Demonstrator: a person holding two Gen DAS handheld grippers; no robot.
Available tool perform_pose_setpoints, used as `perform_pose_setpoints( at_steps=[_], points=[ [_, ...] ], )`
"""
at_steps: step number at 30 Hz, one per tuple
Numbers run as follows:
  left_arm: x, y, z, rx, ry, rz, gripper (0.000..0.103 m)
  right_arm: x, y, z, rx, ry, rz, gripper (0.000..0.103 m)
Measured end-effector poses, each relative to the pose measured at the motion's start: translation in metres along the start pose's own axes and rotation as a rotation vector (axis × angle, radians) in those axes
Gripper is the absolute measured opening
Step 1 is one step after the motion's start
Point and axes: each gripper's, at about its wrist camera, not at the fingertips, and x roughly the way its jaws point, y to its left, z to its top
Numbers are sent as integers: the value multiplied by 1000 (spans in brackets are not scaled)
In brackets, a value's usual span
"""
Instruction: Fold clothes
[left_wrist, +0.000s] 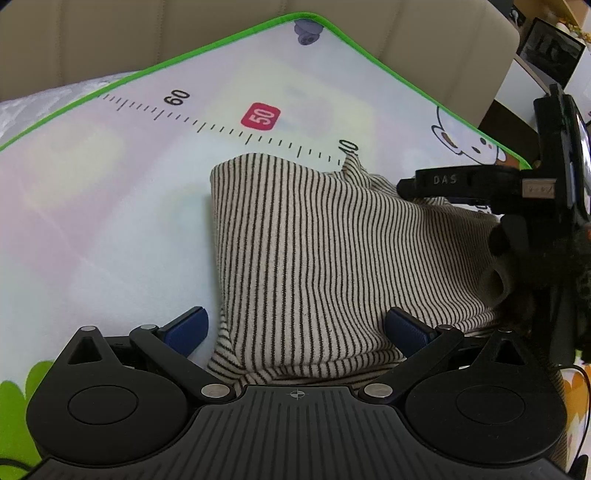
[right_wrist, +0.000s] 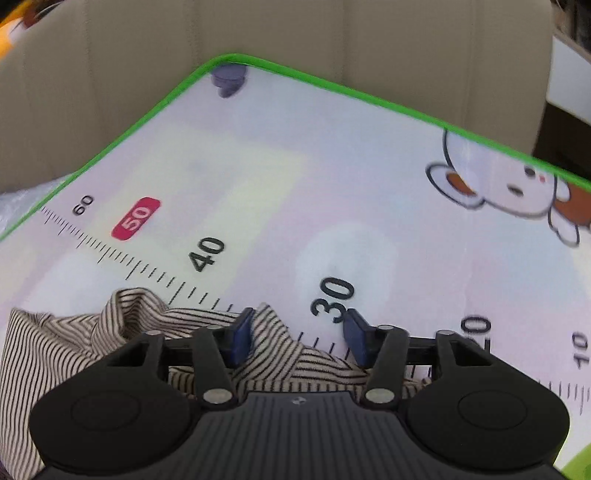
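Striped cream-and-dark-brown knit garment (left_wrist: 314, 258) lies folded on the pale cartoon-printed play mat with a green border (left_wrist: 110, 206), directly ahead of the left gripper (left_wrist: 295, 328) in the left wrist view; that gripper's blue-padded fingers (left_wrist: 188, 326) stand wide apart, the left one over bare mat just beside the cloth's edge, the right one over the cloth itself, with nothing clamped between them; the garment's near hem bunches right under the gripper body; a printed ruler scale (left_wrist: 229, 129) runs across the mat beyond the cloth, with a red 50 label (left_wrist: 260, 116) past it; at the far right the black body of the other gripper unit (left_wrist: 554, 192) reaches over the garment's right side.

From the right wrist view, the right gripper (right_wrist: 297, 338) also has its blue fingers (right_wrist: 242, 338) apart; the crumpled striped garment (right_wrist: 110, 332) lies below and to its left, a raised fold sitting between the two fingers without being pinched; the mat (right_wrist: 369, 240) stretches ahead, its ruler scale (right_wrist: 177, 284) passing under the fingertips; a cartoon dog print (right_wrist: 517, 188) sits ahead to the right near the green border.
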Motion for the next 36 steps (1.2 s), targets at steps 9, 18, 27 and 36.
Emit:
perform_pose_setpoints(
  at_steps=[9, 18, 27, 36],
  points=[
    [-9, 11, 4, -43, -8, -49, 103, -56, -4, -3, 75, -61, 77, 11],
    [-84, 88, 12, -409, -222, -119, 103, -160, -25, -51, 191, -112, 260, 5],
    [-101, 31, 2, -186, -269, -123, 103, -175, -19, -133, 243, 2, 319, 4],
    [-96, 2, -3, -90, -315, -78, 103, -164, -15, -166, 214, 99, 301, 4]
  ],
)
